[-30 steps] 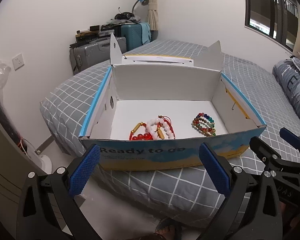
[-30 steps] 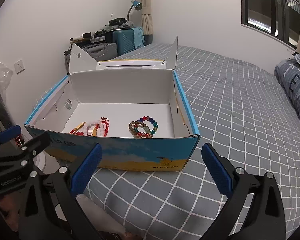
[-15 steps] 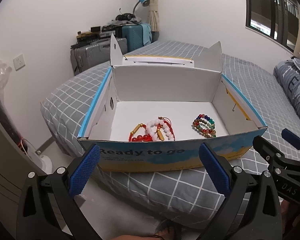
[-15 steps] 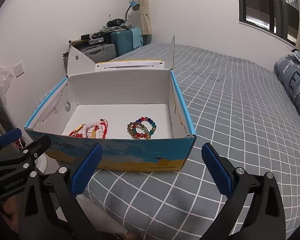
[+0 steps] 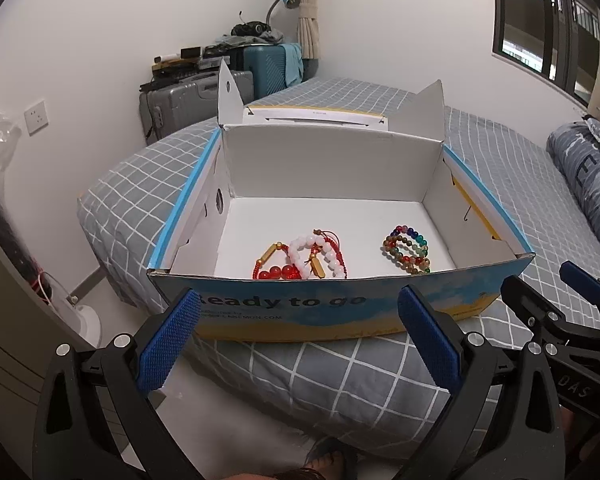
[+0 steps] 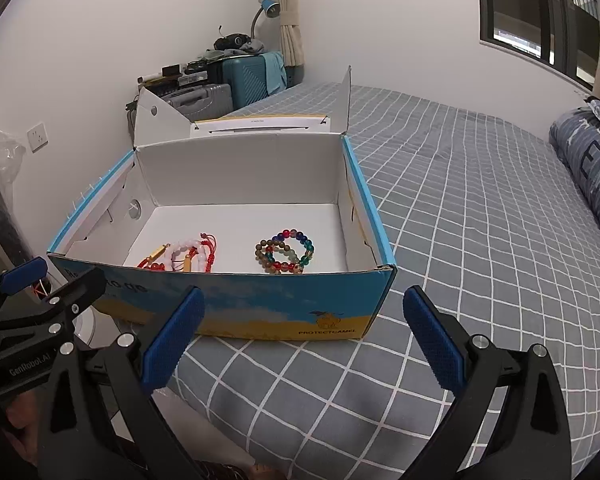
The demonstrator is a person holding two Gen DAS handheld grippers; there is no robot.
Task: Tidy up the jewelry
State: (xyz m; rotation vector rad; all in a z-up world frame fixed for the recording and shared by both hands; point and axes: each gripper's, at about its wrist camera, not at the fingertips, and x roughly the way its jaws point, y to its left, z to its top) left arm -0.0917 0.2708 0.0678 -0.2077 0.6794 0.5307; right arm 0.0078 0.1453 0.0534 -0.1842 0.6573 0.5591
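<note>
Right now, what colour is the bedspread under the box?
Grey with a white grid pattern; the bedspread shows best in the right wrist view, under the box.

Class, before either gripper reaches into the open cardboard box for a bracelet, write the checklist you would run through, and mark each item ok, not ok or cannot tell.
1. Blue and yellow cardboard box open, lid folded back: ok.
2. Left gripper open and holding nothing: ok.
3. Right gripper open and holding nothing: ok.
4. Multicoloured bead bracelet lying apart from the other jewelry: ok.
5. Red cord, white bead and gold tube bracelets separated from one another: not ok, they overlap in one heap.
6. Box seated steadily on the grey checked bed: cannot tell; it sits near the bed's edge.
</note>
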